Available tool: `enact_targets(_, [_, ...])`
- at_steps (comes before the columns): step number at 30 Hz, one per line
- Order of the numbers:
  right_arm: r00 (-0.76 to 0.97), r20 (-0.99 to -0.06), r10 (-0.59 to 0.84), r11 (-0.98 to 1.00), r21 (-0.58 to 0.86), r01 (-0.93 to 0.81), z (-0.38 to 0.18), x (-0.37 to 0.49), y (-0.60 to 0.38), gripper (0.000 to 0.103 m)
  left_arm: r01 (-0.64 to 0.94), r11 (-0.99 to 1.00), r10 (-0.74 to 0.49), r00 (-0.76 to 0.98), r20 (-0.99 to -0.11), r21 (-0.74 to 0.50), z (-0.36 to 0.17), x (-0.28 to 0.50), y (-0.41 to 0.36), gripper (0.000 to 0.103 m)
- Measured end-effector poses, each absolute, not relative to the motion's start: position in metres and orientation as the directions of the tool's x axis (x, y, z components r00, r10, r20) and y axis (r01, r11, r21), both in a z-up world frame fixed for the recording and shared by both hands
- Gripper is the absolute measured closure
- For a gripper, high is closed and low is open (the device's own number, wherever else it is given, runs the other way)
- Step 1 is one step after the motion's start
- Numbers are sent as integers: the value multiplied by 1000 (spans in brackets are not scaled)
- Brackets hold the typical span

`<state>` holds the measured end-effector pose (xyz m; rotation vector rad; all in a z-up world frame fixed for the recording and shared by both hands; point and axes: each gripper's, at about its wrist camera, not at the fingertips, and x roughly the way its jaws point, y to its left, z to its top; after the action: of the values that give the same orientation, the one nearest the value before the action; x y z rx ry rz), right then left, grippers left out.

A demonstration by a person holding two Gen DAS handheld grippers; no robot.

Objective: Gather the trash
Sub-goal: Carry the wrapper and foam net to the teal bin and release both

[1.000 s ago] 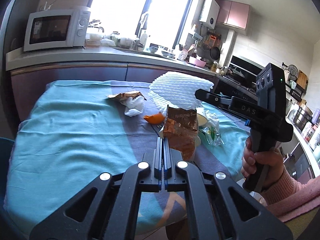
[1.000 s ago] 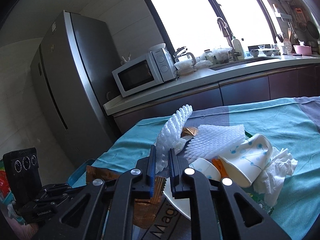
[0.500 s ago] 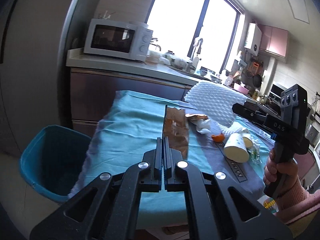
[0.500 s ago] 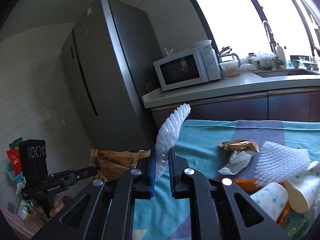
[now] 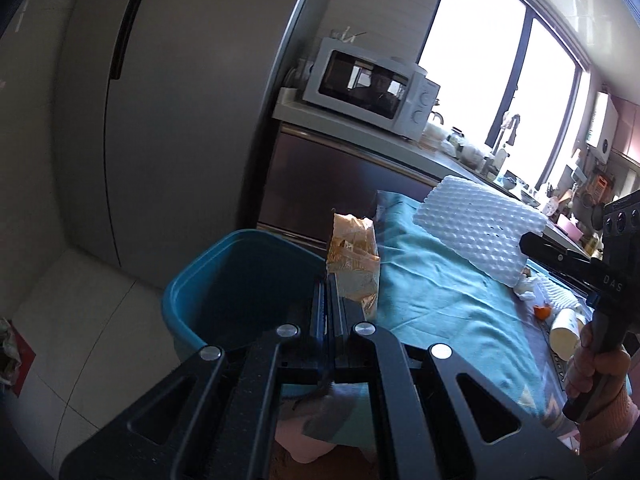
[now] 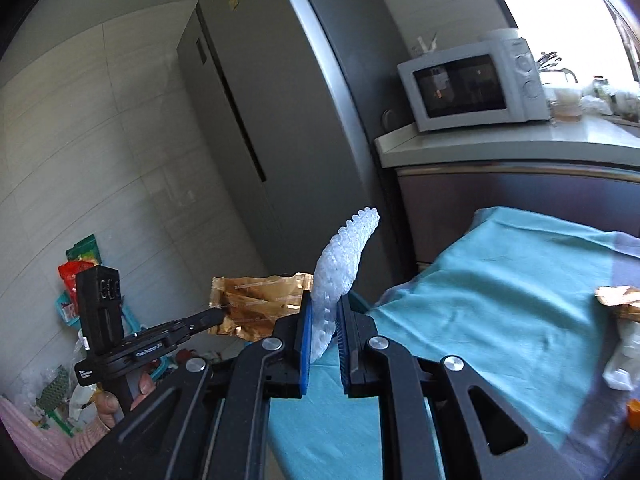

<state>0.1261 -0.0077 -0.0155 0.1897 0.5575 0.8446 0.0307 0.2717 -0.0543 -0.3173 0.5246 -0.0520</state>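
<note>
The left gripper (image 5: pixel 327 280) has its two black fingers pressed fully together on the lower edge of a crinkled golden-brown foil snack wrapper (image 5: pixel 354 258). The wrapper stands upright above the fingertips, over the right-hand rim of a round teal plastic bin (image 5: pixel 224 276) that stands on the pale tiled floor, just beside the left end of the table. In the left wrist view the inside of the bin is dark and I cannot tell what is in it.

The right gripper (image 6: pixel 323 312) is nearly closed. Its blue pads (image 6: pixel 306 332) clamp the bottom of a white foam fruit net (image 6: pixel 340 264), which curves upward and to the right from between them. In the left wrist view this net (image 5: pixel 480 228) is a broad white mesh sheet held above the table, near its left end.

The table carries a teal cloth (image 6: pixel 500 292). Toward its right end lie more trash: a crumpled gold wrapper with white tissue (image 6: pixel 622 320), a piece of orange peel (image 5: pixel 542 312) and a pale paper cup on its side (image 5: pixel 566 330). They are well apart from the bin.

Behind the table is a dark cabinet with a pale counter (image 6: pixel 500 144) and a white microwave (image 6: pixel 472 84) at its left corner. Left of it stands a tall grey refrigerator (image 6: pixel 280 100).
</note>
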Motion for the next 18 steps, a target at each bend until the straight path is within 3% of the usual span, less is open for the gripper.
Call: enact_targets(18, [374, -570, 731, 646, 400, -650, -58, 165, 83, 93, -181, 942, -34, 785, -618, -281, -106, 73, 301, 101])
